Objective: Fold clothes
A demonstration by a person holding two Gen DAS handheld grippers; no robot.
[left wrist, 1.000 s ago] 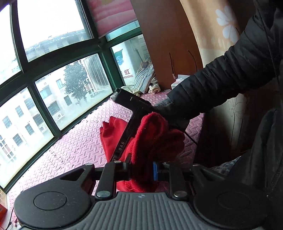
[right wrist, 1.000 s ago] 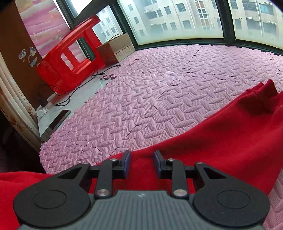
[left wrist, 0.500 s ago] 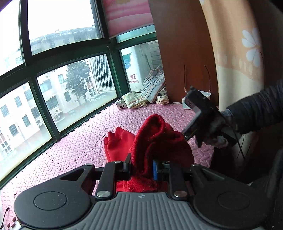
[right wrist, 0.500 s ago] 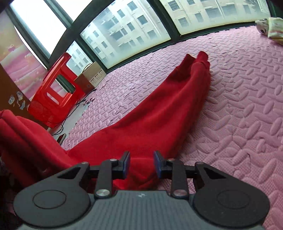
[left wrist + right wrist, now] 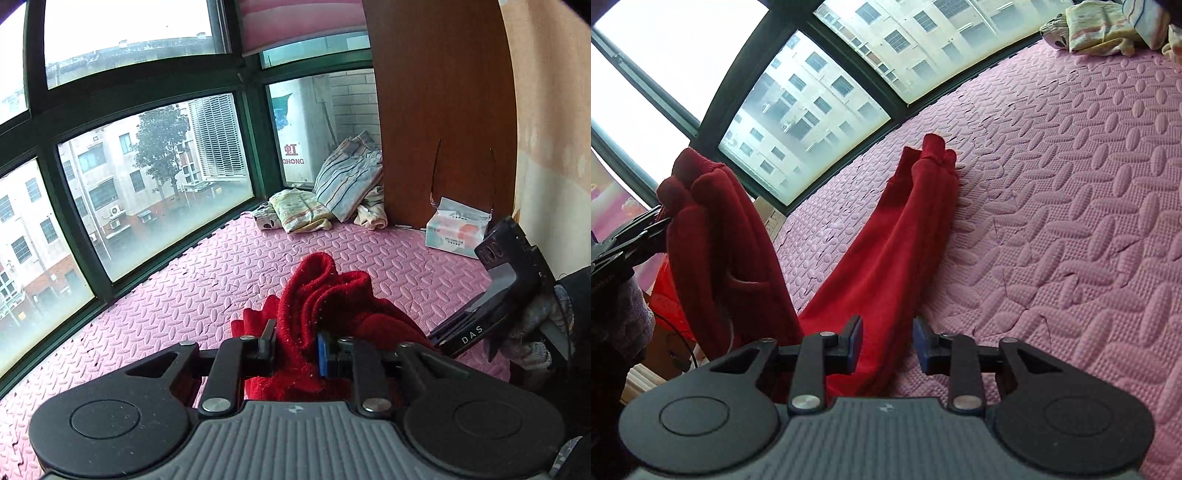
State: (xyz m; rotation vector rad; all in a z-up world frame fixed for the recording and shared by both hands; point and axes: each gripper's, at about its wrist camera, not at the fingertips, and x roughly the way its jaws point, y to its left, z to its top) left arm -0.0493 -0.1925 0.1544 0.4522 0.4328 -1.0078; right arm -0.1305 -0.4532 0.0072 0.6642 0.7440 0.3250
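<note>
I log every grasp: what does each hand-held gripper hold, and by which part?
Left hand-held gripper: red garment, by a bunched knit edge. Right hand-held gripper: open, nothing held.

Each black plastic two-finger gripper, the left gripper [image 5: 294, 347] and the right gripper [image 5: 887, 343], has a ribbed grey body, round black discs, silver screws and blue-edged pads. "DAS" marks one. A grey knitted glove [image 5: 532, 334] meets a black sleeve [image 5: 580, 284].

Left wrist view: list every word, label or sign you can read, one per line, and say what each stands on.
"DAS": on the right gripper body.
"GHONG", cut off at the left, under a red character: sign outside the window.
Print on the tissue pack: too small to read.
</note>
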